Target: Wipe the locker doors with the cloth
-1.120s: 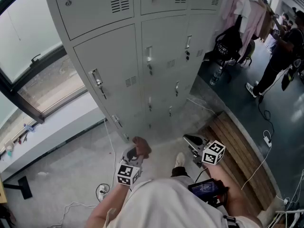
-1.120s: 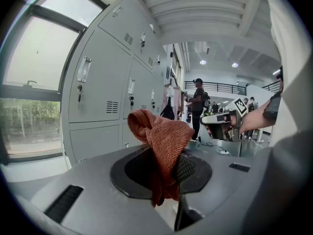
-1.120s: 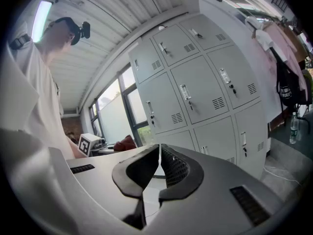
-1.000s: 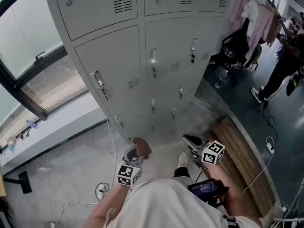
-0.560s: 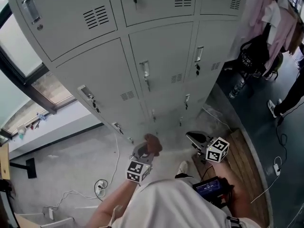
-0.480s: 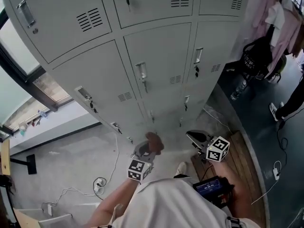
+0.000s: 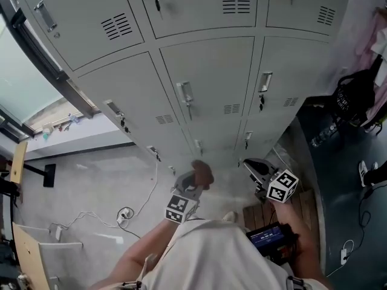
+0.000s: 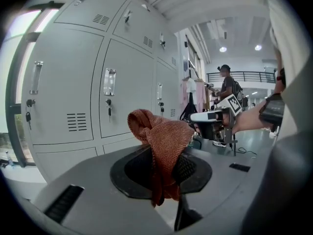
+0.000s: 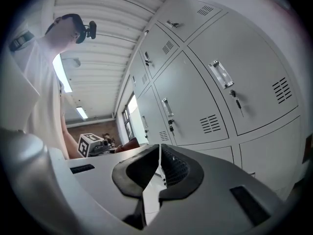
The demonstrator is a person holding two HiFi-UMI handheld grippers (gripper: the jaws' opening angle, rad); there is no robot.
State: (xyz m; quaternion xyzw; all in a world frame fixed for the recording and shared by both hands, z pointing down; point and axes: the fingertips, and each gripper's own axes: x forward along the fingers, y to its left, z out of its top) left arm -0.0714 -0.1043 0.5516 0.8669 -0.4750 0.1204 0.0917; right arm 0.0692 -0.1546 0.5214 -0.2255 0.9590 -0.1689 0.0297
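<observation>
L tool holds cloth, short of the lockers
L tool (image 8: 164, 169) jaws clamped on rust-red cloth (image 8: 159, 133), which bunches up above the pads and hangs a bit below. It's held low in front of grey lockers (image 7: 208, 80), apart from the doors. R tool (image 9: 159, 166) sits beside it, jaws together w/ nothing btwn them

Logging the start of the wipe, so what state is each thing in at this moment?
cloth: bunched, clamped in the left tool, not touching a door.
left tool: shut on the cloth.
right tool: shut, nothing between its jaws.
locker doors: all in view closed.
</observation>
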